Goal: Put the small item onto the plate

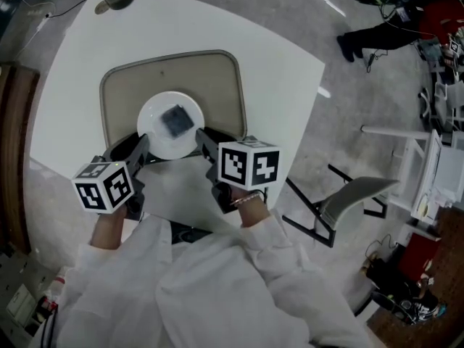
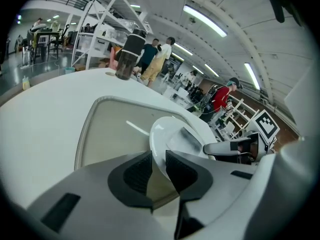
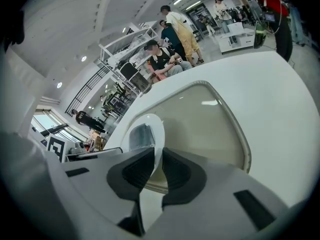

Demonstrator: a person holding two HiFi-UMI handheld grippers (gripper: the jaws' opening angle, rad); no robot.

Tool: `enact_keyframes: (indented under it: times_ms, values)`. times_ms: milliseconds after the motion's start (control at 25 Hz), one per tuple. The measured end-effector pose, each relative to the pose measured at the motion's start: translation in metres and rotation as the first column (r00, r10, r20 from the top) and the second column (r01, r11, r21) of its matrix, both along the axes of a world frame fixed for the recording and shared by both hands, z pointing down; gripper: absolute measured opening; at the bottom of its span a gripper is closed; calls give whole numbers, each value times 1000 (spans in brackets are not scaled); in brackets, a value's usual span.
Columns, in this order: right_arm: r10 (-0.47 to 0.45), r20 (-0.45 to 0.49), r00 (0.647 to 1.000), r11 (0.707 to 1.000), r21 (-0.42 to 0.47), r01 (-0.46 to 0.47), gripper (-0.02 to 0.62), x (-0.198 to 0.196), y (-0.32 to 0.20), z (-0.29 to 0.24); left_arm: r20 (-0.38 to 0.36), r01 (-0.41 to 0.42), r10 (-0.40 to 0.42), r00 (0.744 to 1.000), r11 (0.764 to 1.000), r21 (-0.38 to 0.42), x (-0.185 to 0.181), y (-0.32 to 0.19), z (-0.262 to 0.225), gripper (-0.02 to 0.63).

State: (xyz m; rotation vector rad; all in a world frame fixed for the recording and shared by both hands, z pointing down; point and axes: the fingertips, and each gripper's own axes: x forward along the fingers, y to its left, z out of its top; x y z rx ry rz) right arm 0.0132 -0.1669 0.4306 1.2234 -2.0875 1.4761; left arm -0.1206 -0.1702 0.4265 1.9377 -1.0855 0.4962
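Small item (image 1: 174,119), a dark flat square, already lies in the middle of the plate (image 1: 151,125), which sits on the tray (image 1: 217,78) on the table (image 1: 275,71). Left gripper (image 2: 159,158) and right gripper (image 3: 157,156) each have their fingers closed on the plate's near rim, one on each side. The item lies ahead and between them, slightly nearer the right, so any next move likely carries the plate, and it needs to stay level.
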Motion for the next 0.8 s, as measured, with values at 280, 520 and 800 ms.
enact_keyframes:
  times_ms: [280,520,800]
  values:
    - [24,-13,1000,999,-25,-24,57,0,-18,14,1,-36,36,999,999,-27,0,-18,12,83]
    - [40,-9,999,998,-50,-41,57,0,-29,22,16,-61,61,998,997,-39,0,-33,16,83]
    - [38,-20,999,997,-63,-39,57,0,-37,29,32,-65,68,997,995,-71,0,-38,26,83]
